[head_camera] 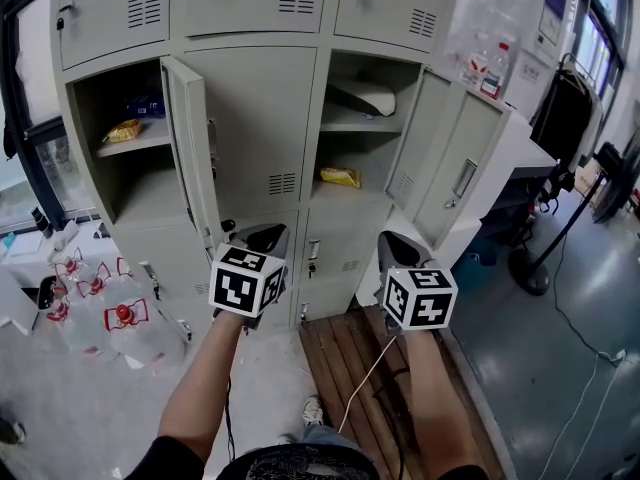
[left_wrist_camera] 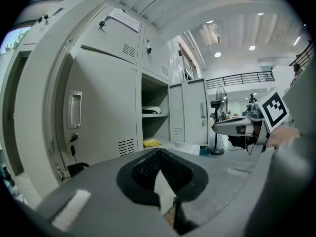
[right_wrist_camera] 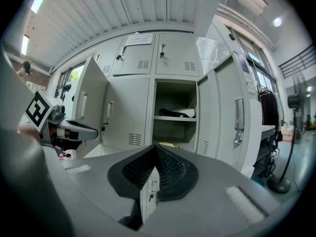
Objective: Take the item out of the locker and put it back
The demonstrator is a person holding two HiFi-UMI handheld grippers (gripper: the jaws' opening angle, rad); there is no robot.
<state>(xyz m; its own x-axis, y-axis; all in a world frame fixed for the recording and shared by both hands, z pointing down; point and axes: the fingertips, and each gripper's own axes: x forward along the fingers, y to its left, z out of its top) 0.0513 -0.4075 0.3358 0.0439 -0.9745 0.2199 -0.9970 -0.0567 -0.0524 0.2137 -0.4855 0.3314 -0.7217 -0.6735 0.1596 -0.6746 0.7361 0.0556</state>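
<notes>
The right-hand locker (head_camera: 360,128) stands open. A yellow packet (head_camera: 340,176) lies on its lower shelf, also seen as a small yellow packet (left_wrist_camera: 151,142) in the left gripper view and a yellow packet (right_wrist_camera: 168,145) in the right gripper view. A white and dark item (head_camera: 362,96) rests on the upper shelf. My left gripper (head_camera: 258,243) and right gripper (head_camera: 400,250) hover side by side in front of the lockers, well short of the shelves. Left gripper (left_wrist_camera: 160,169) and right gripper (right_wrist_camera: 155,164) both have jaws closed together with nothing between them.
A second open locker at the left holds a yellow snack (head_camera: 124,130) and a blue pack (head_camera: 150,106); its door (head_camera: 190,158) swings outward. Several water bottles (head_camera: 125,318) stand on the floor at the left. A wooden pallet (head_camera: 350,358) lies underfoot, a fan base (head_camera: 528,270) at the right.
</notes>
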